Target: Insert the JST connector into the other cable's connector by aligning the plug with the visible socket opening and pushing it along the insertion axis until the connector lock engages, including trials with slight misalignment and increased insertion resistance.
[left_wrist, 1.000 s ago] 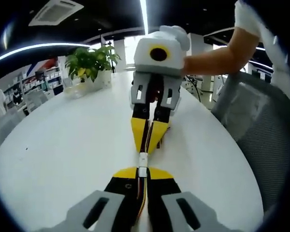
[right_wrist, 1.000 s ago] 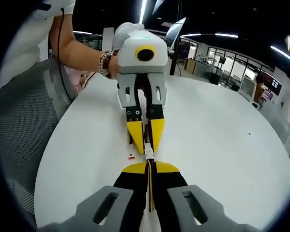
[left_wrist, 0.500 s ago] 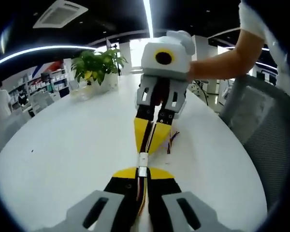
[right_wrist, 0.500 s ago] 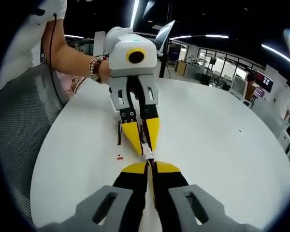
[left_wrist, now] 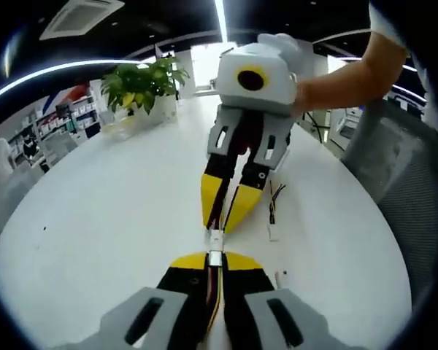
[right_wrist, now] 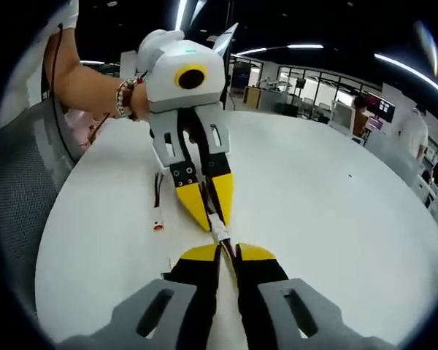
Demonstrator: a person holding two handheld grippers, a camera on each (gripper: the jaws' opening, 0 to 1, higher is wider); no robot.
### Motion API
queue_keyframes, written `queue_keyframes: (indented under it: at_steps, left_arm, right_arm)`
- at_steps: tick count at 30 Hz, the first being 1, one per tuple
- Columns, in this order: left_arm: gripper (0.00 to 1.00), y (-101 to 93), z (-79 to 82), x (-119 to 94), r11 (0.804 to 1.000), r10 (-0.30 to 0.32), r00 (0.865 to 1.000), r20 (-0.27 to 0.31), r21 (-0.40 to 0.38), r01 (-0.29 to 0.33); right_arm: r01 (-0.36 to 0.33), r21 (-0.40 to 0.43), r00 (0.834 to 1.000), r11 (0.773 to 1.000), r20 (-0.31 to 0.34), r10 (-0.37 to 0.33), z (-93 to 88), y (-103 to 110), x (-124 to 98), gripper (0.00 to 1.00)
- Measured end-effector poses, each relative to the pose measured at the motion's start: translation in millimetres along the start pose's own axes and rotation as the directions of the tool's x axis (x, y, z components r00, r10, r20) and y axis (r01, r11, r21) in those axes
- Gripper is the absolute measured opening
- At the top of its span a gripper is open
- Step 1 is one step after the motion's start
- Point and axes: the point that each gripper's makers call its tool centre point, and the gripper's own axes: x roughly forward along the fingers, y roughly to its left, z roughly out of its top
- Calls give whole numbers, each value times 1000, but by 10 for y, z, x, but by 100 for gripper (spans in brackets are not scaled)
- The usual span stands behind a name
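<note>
White table [left_wrist: 95, 219] — both grippers clenched on cables, joined connector [left_wrist: 215, 239] between tips.

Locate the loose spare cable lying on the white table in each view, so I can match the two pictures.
Left gripper view: the spare cable lies right of centre, beside the right gripper.
Right gripper view: the spare cable lies left of centre, beside the left gripper.
Shared landmark: the white mated connector between both grippers' tips.
</note>
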Motion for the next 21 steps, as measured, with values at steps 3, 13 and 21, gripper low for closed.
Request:
queue_keyframes:
  at_steps: [3, 13, 21]
  left_arm:
    - [0, -11, -2, 3, 1000, -10, 1000, 13, -15, 10]
    - [13, 74, -16, -120, 998, 31, 999, 20, -63, -29]
    - [16, 123, 120, -389, 988, 80, 992, 95, -140, -66]
  right_arm:
    - [-1, 10, 1000, 1000, -13, 1, -44, 7, 6, 8]
    - [0, 62, 1000, 998, -18, 1, -51, 6, -37, 18]
    - [49, 95, 997, 994, 60, -55, 213, -100, -261, 17]
